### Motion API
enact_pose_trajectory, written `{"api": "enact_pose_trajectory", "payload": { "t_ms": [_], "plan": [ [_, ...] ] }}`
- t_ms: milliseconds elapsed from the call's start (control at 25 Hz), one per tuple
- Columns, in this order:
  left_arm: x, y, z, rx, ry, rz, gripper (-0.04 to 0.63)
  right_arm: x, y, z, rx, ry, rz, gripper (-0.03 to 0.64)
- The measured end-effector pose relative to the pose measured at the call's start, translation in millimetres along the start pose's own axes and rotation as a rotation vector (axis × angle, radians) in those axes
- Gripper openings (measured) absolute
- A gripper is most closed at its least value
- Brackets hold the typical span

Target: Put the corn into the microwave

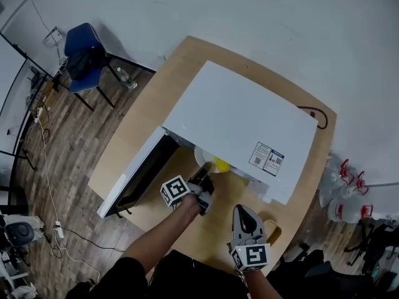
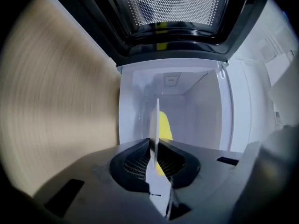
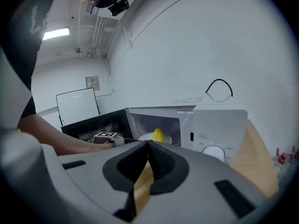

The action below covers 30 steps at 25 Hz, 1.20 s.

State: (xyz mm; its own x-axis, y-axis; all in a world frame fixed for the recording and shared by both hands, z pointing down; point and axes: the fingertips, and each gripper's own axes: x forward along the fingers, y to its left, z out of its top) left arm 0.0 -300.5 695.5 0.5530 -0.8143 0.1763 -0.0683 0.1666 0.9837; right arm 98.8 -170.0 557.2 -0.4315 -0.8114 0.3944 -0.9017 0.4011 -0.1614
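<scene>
The white microwave (image 1: 243,117) stands on the wooden table (image 1: 124,148) with its door (image 1: 140,173) swung open to the left. My left gripper (image 1: 202,175) is at the mouth of the cavity, shut on the rim of a white plate (image 1: 202,157) that carries the yellow corn (image 1: 221,164). In the left gripper view the plate (image 2: 154,125) is edge-on between the jaws, with the corn (image 2: 164,127) just beyond and the cavity (image 2: 187,106) behind. My right gripper (image 1: 240,208) hovers near the table's front edge, shut and empty. From there the corn (image 3: 158,135) shows in the opening.
A black cord (image 1: 318,114) loops behind the microwave. A blue chair (image 1: 84,52) stands off the table's far left, with cables on the floor. Red-capped bottles (image 1: 349,192) sit on the floor at the right. A tan object (image 1: 272,229) lies beside my right gripper.
</scene>
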Motion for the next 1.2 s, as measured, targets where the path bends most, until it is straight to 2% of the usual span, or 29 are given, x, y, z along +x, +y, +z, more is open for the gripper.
{"api": "enact_pose_trajectory", "payload": {
  "t_ms": [360, 560, 960, 1200],
  "plan": [
    [18, 9, 1, -0.004, 0.014, 0.017, 0.035, -6, -9, -2, -0.007, 0.004, -0.002, 0.06],
    [24, 8, 3, -0.04, 0.002, 0.023, 0.035, -10, -14, -5, -0.004, 0.005, -0.014, 0.06],
    [38, 13, 8, -0.045, -0.001, 0.086, 0.034, -16, -6, 3, -0.006, -0.011, -0.012, 0.06],
    [43, 15, 8, -0.069, -0.016, 0.079, 0.032, -13, 1, -3, 0.003, 0.005, -0.004, 0.06]
  ]
}}
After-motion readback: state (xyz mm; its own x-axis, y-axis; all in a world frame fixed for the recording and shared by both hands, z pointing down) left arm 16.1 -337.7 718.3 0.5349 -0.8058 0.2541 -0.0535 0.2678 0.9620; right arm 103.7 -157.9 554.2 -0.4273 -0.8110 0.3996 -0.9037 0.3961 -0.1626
